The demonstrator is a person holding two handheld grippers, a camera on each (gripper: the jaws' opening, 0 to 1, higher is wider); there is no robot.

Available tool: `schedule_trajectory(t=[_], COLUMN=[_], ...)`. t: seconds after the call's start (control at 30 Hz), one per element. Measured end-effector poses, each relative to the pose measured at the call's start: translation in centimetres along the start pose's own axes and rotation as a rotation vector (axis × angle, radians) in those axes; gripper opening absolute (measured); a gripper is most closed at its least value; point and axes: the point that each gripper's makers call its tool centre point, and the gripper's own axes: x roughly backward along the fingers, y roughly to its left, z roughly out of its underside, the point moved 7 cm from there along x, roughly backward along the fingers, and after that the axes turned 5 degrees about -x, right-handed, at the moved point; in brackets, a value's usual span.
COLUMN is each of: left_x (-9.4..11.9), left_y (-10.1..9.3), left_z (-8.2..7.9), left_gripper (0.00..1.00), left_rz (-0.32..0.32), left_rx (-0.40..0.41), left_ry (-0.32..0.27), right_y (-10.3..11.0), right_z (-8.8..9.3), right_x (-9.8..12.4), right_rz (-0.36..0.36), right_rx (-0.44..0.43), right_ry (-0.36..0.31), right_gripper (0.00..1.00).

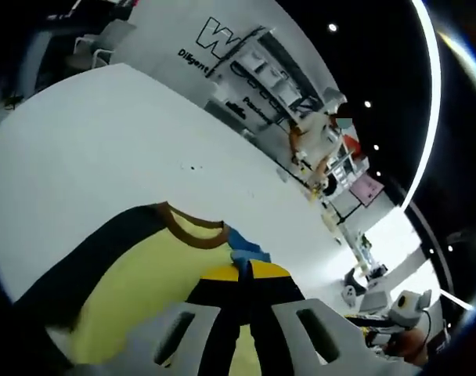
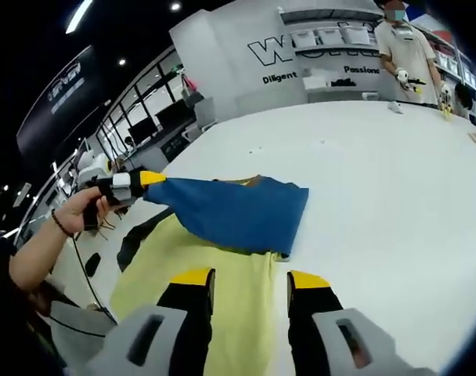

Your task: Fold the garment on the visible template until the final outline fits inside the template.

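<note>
The garment (image 2: 222,266), yellow body with blue sleeve (image 2: 238,211), lies flat on the white table (image 2: 379,180), long axis running away from the right gripper (image 2: 250,286). That gripper's jaws stand apart, holding nothing, poised over the yellow hem side. The left gripper (image 2: 140,182) is nearer the sleeve: it pinches the blue sleeve's end, jaws clamped, cloth lifted and stretched across the body. In the left gripper view, brown collar (image 1: 195,227) sits ahead of the closed tips. Open table lies beyond; no template outline discernible.
</note>
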Motion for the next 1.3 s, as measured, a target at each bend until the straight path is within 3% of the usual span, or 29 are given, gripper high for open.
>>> schedule_trajectory(t=[0.3,0.53,0.77,1.0,1.3], left_x=[1.0,1.4,0.4,-0.3,-0.3], left_y=[3.3,6.1,8.6,9.9,10.8], left_z=[-0.9,0.0,0.4,0.9,1.2], left_gripper=[0.00,0.00,0.00,0.00,0.00], left_rz=[-0.109,-0.182,-0.246,-0.286,-0.303], left_rx=[-0.122,-0.157,-0.254,-0.338,-0.400], left_ry=[0.017,0.071,0.133,0.197,0.239], right_y=[0.0,-0.3,-0.1,-0.1,0.0], right_z=[0.7,0.9,1.1,1.3,1.4], right_x=[-0.5,-0.8,-0.9,-0.9,-1.0], right_rz=[-0.003,0.002,0.005,0.003,0.006], right_rx=[0.012,0.013,0.018,0.015,0.013], right_ry=[0.030,0.041,0.049,0.050,0.052], right_gripper=[0.34,0.34,0.34,0.34,0.34])
